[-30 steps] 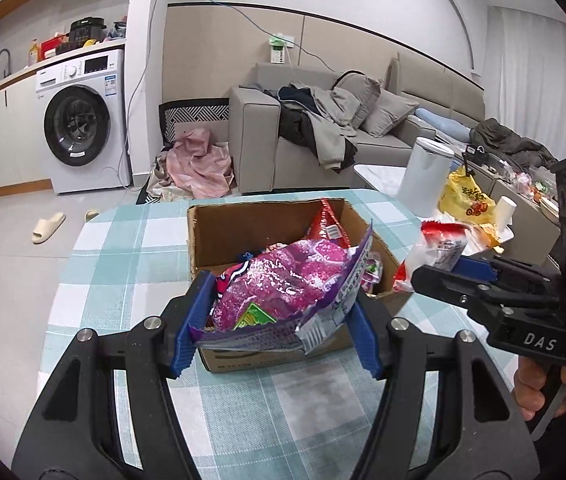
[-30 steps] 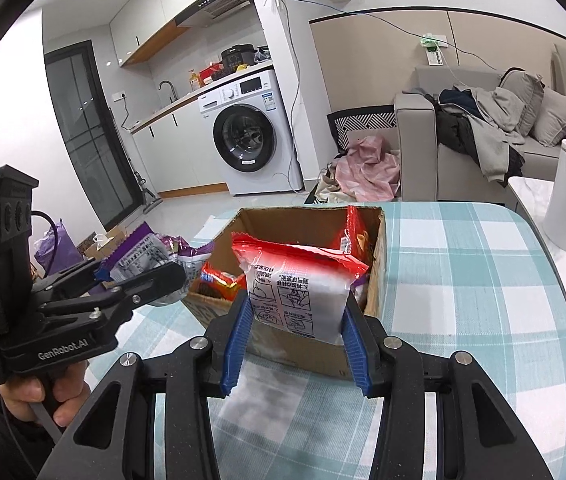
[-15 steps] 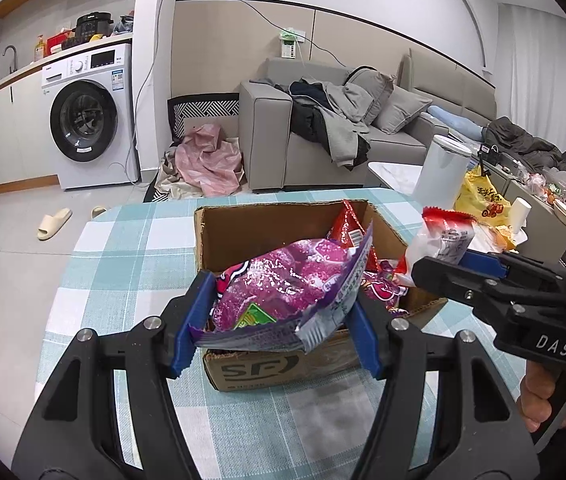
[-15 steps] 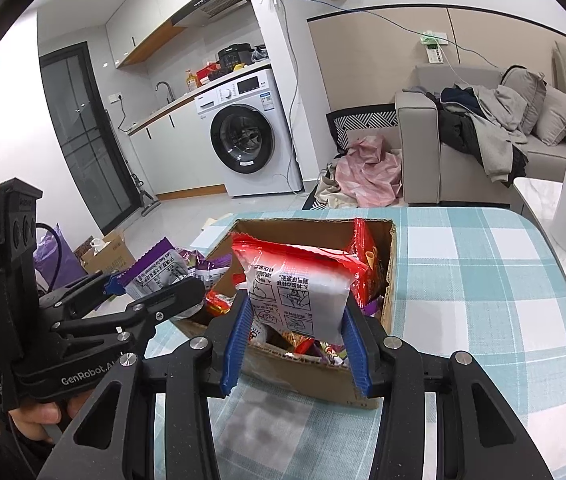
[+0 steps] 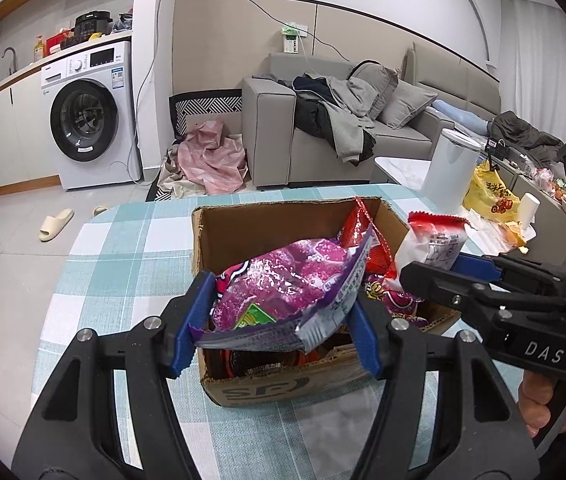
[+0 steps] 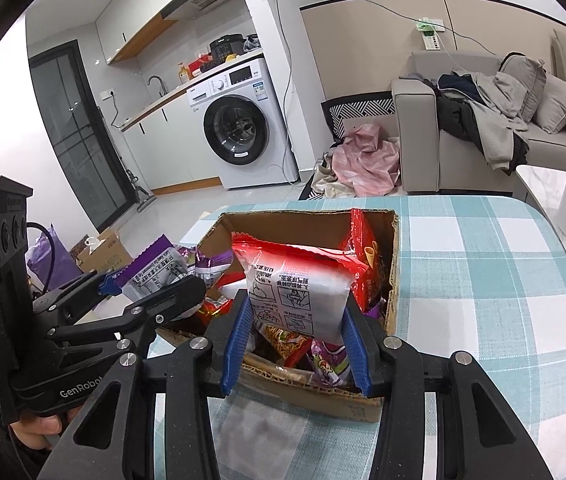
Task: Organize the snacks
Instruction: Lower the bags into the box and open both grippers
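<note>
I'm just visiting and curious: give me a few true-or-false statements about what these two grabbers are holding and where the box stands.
1. The left gripper holds a purple snack bag. True.
2. The right gripper is empty. False: it is shut on a red and white packet.
3. The cardboard box stands on a checked tablecloth. True.
4. The cardboard box is empty. False: several snack packets lie inside.
5. Both held packets hang above the box. True.
</note>
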### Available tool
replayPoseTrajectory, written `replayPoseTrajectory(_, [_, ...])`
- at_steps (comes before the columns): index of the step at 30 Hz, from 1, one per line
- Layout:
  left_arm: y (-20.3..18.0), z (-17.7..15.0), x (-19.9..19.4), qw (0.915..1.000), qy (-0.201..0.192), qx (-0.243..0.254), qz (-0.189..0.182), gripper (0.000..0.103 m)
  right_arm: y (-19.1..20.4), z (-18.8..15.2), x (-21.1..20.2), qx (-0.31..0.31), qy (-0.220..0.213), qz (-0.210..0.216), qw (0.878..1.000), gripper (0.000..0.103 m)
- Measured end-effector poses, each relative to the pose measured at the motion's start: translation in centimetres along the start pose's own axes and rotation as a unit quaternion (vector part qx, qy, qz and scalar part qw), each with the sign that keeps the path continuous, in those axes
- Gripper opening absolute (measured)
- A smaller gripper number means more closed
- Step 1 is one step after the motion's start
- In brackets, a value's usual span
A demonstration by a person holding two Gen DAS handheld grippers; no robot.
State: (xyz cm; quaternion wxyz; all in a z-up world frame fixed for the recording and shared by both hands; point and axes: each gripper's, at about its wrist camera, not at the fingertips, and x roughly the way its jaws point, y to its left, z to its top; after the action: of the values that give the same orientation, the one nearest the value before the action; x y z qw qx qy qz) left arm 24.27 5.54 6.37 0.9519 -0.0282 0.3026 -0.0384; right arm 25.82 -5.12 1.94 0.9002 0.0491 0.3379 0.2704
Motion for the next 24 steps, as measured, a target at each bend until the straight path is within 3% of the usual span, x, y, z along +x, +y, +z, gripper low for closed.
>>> replayPoseTrajectory(10, [-0.2,0.5,1.7,0.9999,0.004,0.007,0.009,0.061,-0.6,0.3,1.8,0.004,0.016,-0.006,1.0,0.044])
replayPoseTrajectory(16, [-0.6,0.6,2.1,0.9997,0.007,0.016,0.016,0.063,-0.7,0.3,1.0,-0.003,0.005,-0.015,1.0,0.052])
replayPoseTrajectory(24, [-0.5,0.9,1.1,0.9998,-0.001,0.01,0.02,0.084,-0.6,0.5,-1.1,-0.019,-0.021,-0.031,0.999,0.08])
